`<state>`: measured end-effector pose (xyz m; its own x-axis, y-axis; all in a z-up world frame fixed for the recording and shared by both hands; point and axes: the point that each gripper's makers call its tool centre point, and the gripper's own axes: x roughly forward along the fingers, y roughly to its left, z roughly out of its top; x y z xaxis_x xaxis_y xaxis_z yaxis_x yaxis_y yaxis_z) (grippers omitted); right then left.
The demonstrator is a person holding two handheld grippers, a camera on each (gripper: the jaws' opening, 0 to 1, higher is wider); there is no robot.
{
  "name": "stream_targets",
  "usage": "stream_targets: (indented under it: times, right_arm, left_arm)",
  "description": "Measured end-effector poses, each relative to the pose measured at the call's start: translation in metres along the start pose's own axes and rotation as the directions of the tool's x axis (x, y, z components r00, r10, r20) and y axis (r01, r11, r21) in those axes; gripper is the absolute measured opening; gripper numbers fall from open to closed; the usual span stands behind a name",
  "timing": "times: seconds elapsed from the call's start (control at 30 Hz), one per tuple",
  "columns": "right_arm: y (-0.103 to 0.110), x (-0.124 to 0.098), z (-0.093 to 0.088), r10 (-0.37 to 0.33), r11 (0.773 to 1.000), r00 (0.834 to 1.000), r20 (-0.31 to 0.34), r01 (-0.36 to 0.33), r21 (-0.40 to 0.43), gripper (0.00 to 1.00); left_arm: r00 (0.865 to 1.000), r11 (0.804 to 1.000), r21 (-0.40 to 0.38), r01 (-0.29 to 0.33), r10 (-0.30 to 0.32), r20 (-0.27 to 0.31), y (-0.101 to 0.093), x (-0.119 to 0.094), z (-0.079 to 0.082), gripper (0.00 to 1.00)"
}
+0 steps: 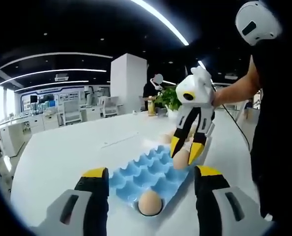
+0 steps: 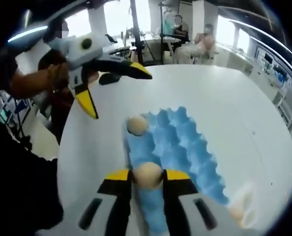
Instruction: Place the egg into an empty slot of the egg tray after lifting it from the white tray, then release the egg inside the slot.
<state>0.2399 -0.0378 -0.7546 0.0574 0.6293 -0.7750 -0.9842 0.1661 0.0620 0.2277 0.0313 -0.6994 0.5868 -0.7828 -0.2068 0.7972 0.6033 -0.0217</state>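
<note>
A blue egg tray [image 1: 136, 177] lies on the white table, with one egg [image 1: 150, 202] seated in a slot at its near end. My left gripper [image 1: 151, 174] stands open, its jaws spread wide on either side of that end. My right gripper [image 1: 188, 150] hangs over the tray's far right part, shut on a second egg [image 1: 180, 158]. In the right gripper view the right gripper [image 2: 147, 176] pinches this egg [image 2: 147, 174] just above the blue tray [image 2: 185, 142]. The seated egg [image 2: 136, 124] lies further along, and the open left gripper [image 2: 115, 91] hovers beyond it.
A white tray [image 2: 244, 194] with more eggs [image 2: 237, 211] sits beside the blue tray. The person's arm [image 1: 234, 91] and dark body stand at the table's edge. A plant [image 1: 169, 98] and a bottle [image 1: 151, 105] stand at the far side of the table.
</note>
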Motion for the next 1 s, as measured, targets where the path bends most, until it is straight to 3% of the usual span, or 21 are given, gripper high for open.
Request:
stream_targets:
  times: [0.2, 0.3, 0.63, 1.0]
  right_arm:
    - [0.004, 0.009, 0.009, 0.016, 1.0, 1.0, 0.012, -0.016, -0.009, 0.25]
    - [0.006, 0.013, 0.014, 0.024, 1.0, 1.0, 0.02, -0.023, -0.014, 0.25]
    - [0.008, 0.027, 0.027, 0.035, 0.999, 0.998, 0.045, -0.035, -0.018, 0.25]
    - [0.01, 0.045, 0.033, 0.042, 0.998, 0.998, 0.038, -0.041, -0.042, 0.25]
  left_arm:
    - [1.0, 1.0, -0.003, 0.008, -0.008, -0.009, -0.002, -0.001, -0.002, 0.69]
    - [1.0, 1.0, 0.001, -0.01, 0.01, -0.001, 0.002, -0.002, -0.002, 0.73]
    - [1.0, 1.0, -0.007, -0.007, 0.007, -0.008, 0.0, -0.003, -0.005, 0.73]
    - [1.0, 1.0, -0.015, -0.007, 0.006, -0.01, 0.0, -0.004, -0.007, 0.72]
